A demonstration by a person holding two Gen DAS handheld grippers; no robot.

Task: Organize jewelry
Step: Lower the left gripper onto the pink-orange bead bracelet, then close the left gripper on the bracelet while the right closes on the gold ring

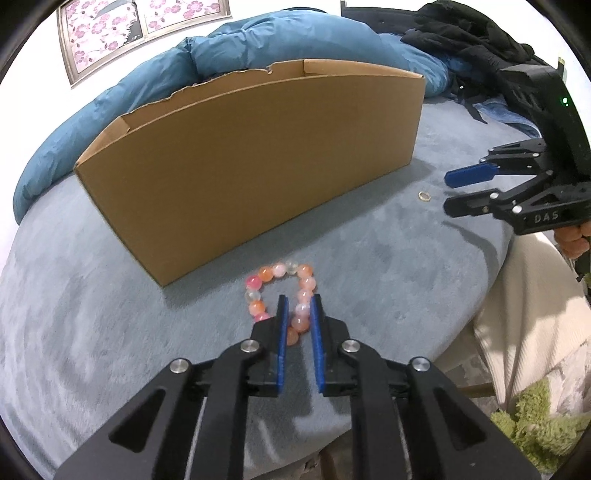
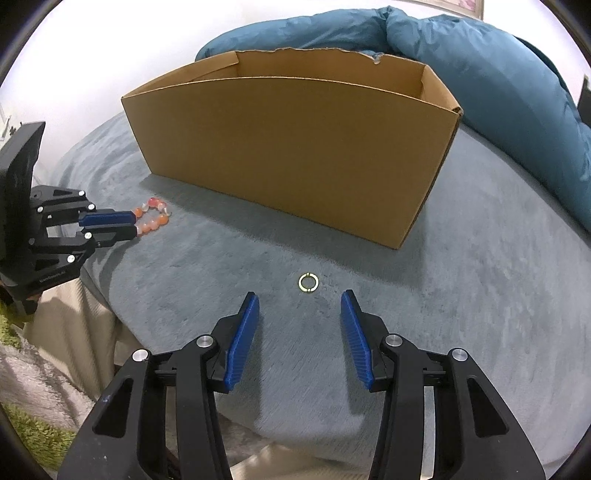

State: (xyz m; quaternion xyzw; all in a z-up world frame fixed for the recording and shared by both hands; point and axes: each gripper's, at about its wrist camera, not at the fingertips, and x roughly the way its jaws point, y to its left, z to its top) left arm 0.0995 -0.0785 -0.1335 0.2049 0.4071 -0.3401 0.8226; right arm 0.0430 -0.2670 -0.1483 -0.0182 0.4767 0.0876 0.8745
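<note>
- The left gripper (image 1: pixel 299 301) sits at 6 o'clock in the left wrist view, its jaws drawn close around one side of the bead bracelet (image 1: pixel 282 299); the beads fill the narrow gap, but whether the blue pads actually press on them cannot be told.
- The bracelet, in pink, orange and clear beads, lies flat on the grey-blue bed cover (image 1: pixel 110 314), its loop reaching toward 12 o'clock from the fingertips.
- The right gripper (image 2: pixel 300 299) sits at 6 o'clock in the right wrist view, jaws roughly half spread and holding nothing.
- A small gold ring (image 2: pixel 308 283) lies on the cover just beyond that gripper's fingertips, at 12 o'clock from them, touching neither pad.
- In the left wrist view the ring shows at 3 o'clock, near the right gripper's tips.
- A cardboard box (image 2: pixel 295 147), open on top with a torn back rim, stands on the cover past both pieces of jewelry, at 12 o'clock.
- A blue duvet (image 2: pixel 480 74) is heaped behind the box, from 12 to 2 o'clock.
- Dark clothing (image 1: pixel 469 33) lies at 1 o'clock in the left wrist view.
</note>
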